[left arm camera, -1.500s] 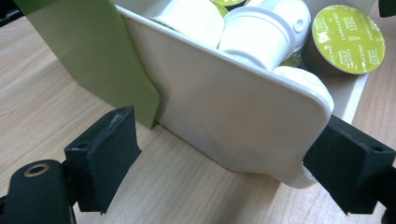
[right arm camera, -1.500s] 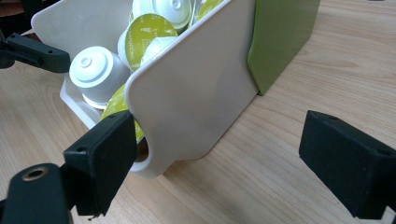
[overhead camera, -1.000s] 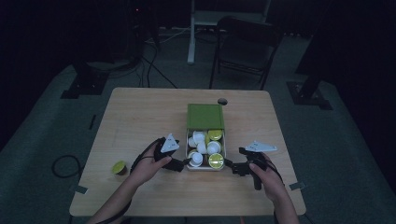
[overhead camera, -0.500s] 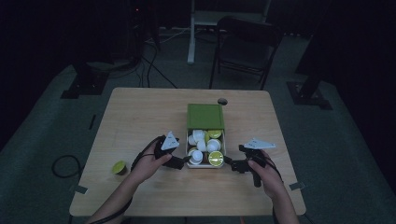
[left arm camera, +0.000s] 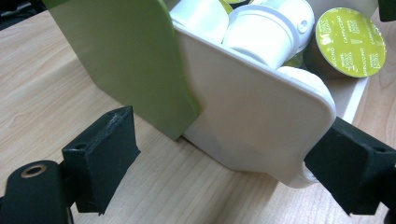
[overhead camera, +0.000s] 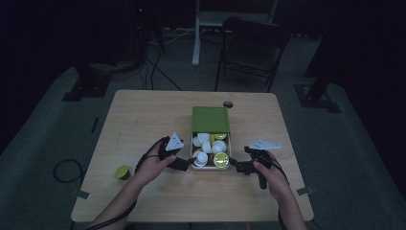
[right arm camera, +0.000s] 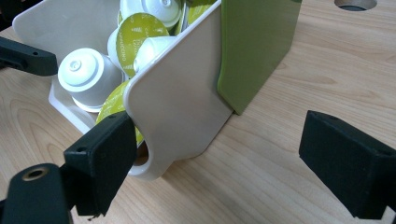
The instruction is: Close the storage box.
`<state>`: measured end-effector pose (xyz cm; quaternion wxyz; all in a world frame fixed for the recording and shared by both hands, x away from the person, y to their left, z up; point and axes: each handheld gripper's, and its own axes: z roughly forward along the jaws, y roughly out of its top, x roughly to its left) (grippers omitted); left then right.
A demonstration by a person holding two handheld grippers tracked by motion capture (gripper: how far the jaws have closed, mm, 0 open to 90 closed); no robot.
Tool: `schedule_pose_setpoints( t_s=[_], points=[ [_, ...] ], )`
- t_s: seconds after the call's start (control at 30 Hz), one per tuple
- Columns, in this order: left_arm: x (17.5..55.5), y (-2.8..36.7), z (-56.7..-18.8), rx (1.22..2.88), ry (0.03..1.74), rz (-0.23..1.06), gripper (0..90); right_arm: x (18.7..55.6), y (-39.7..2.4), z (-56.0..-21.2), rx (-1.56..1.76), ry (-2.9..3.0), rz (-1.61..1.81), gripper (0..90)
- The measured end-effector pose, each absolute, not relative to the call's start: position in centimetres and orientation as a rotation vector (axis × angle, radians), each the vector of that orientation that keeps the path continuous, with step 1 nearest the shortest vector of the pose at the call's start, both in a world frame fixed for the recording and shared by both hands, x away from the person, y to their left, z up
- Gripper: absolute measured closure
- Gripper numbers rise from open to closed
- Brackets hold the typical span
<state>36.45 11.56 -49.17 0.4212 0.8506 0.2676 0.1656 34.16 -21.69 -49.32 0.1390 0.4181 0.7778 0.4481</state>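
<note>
White plastic, the capsule tray (overhead camera: 211, 165) juts from the near end of its green sleeve (overhead camera: 210, 119) at mid-table, with the left gripper (left arm camera: 224, 158) and right gripper (right arm camera: 212, 163) spread wide at its front corners. Neither clamps anything. Sliding it further out seems next, which calls for closing on a wall.

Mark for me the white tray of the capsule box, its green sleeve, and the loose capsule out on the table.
white tray (left arm camera: 261, 116), left gripper view, on its bare side wall.
green sleeve (overhead camera: 210, 119), high view, on its top face.
loose capsule (overhead camera: 122, 171), high view, on its yellow-green lid near the table's left edge.
</note>
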Motion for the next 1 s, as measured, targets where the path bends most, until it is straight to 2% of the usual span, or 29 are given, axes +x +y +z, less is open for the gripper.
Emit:
schedule_pose_setpoints(
  t_s=[1.0],
  points=[
    [39.0,11.6,-48.9,2.117,0.720,0.394,10.4,36.7,-21.1,-48.6,1.253,2.205,1.259,11.2]
  ],
)
